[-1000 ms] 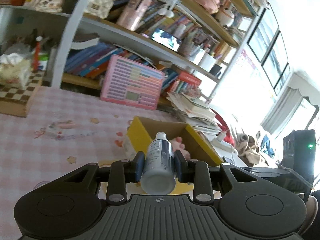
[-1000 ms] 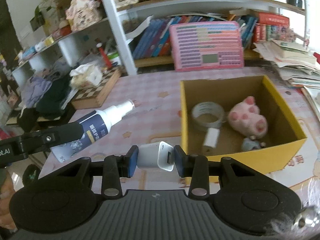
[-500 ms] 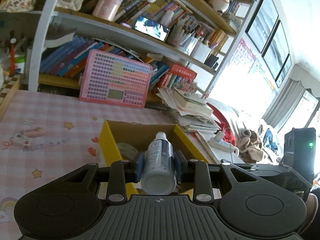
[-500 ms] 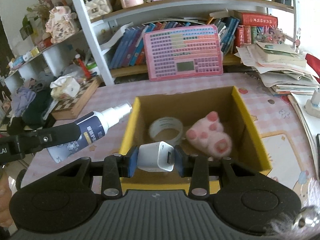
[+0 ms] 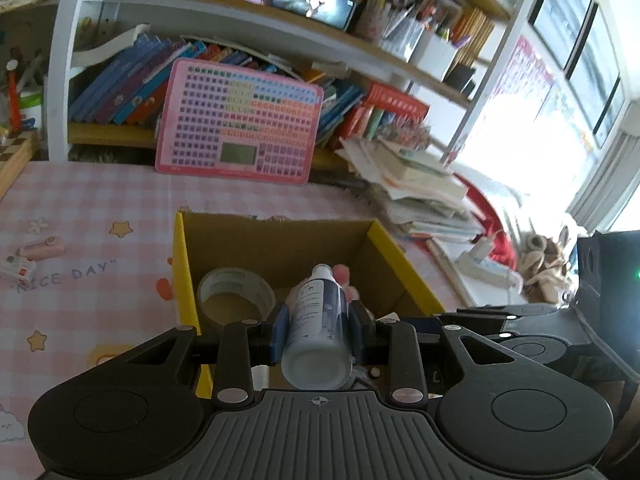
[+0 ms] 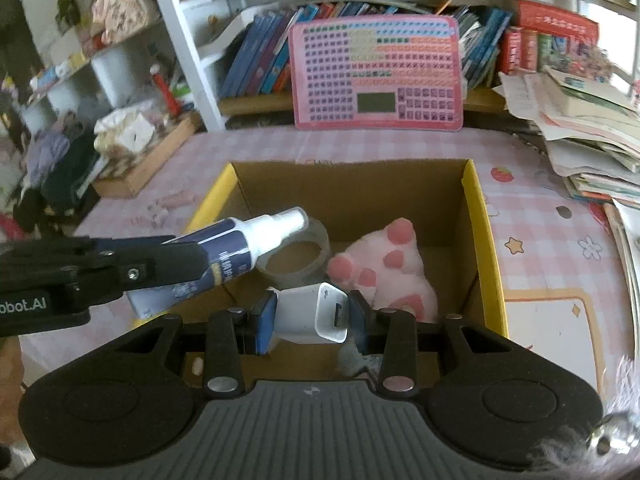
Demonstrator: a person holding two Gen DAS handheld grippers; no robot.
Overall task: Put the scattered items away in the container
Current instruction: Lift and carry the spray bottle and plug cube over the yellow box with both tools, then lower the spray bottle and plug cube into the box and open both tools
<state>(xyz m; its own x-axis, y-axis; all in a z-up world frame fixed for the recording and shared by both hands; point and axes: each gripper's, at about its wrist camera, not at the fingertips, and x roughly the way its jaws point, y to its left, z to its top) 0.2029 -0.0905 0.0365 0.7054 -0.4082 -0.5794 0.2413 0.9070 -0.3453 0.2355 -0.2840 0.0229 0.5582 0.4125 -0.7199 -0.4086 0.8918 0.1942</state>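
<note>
- Two grippers hang over the box [image 6: 476,216], each with something clamped between its pads.
- The left gripper [image 5: 318,330] is closed on a spray bottle [image 5: 318,320], its nozzle pointing forward over the box's inside; from the right wrist view the bottle [image 6: 240,248] slants in across the box's left wall.
- The right gripper [image 6: 308,316] grips a white charger [image 6: 310,314] above the box's near edge.
- The box, yellow outside and brown inside, sits on the pink checked table [image 5: 80,264], near its back edge.
- Inside the box, a tape roll [image 6: 304,258] lies by the left wall and a pink plush paw [image 6: 384,264] lies just beside it, toward the middle.
- Behind the box a pink keyboard toy [image 6: 376,76] leans against the bookshelf [image 6: 192,60].
- On the table to the left of the box lie a few small items [image 5: 30,254], too small to identify.
- A stack of papers [image 6: 588,128] is piled at the table's right back corner.
</note>
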